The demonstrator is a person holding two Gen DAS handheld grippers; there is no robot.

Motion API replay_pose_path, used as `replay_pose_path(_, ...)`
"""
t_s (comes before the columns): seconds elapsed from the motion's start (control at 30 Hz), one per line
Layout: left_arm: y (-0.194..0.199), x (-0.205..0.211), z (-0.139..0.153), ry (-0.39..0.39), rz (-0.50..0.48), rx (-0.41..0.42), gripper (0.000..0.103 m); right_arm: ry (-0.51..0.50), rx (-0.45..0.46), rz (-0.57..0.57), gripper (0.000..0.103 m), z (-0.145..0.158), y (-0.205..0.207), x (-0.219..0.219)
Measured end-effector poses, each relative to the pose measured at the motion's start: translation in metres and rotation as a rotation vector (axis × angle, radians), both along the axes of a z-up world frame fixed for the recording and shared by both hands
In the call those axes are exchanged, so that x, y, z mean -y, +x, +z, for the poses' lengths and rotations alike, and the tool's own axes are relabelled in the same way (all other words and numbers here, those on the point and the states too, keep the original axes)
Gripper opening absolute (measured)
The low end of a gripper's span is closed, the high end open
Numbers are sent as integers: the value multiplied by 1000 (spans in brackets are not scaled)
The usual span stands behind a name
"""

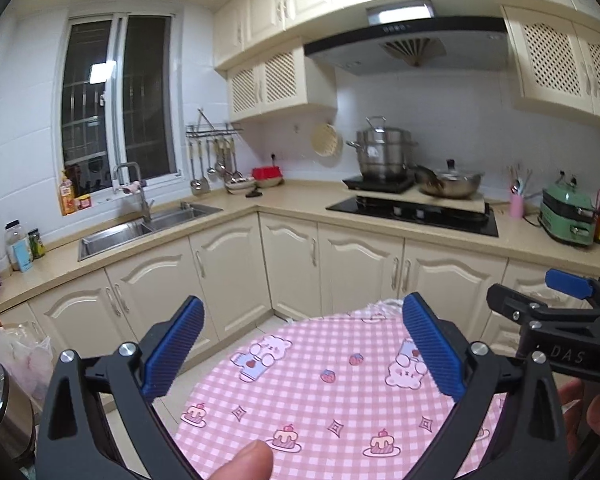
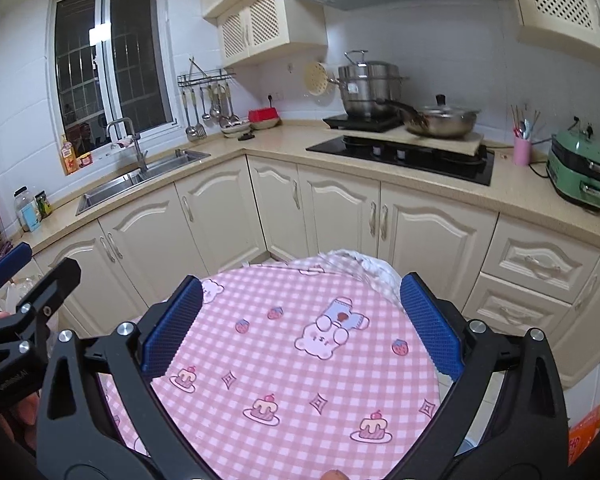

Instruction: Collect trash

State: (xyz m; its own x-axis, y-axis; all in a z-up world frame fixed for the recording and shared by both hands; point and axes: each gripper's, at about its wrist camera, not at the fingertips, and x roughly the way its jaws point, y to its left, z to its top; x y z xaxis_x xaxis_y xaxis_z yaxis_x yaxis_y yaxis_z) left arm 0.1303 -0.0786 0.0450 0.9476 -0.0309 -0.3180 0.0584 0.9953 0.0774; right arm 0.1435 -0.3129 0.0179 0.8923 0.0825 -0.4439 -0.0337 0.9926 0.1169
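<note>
1. Left wrist view: our left gripper (image 1: 300, 352) hung fingers spread, empty, over the pink checked tablecloth (image 1: 320, 400).
2. Our right gripper (image 2: 300, 324) gaped too, clasping nothing.
3. We spotted no trash on the cloth; a plastic bag (image 1: 20, 352) sat by the cabinets.

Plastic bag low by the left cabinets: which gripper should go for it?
Left, probably. The plastic bag lies left of the left gripper; the right gripper is beyond it, farther away. Both open, empty.
</note>
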Motion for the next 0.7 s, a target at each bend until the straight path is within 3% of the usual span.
replay_pose_path(0.7,-23,-37,25,-83,100,68,98,-45,79,46,97,25,0,-40)
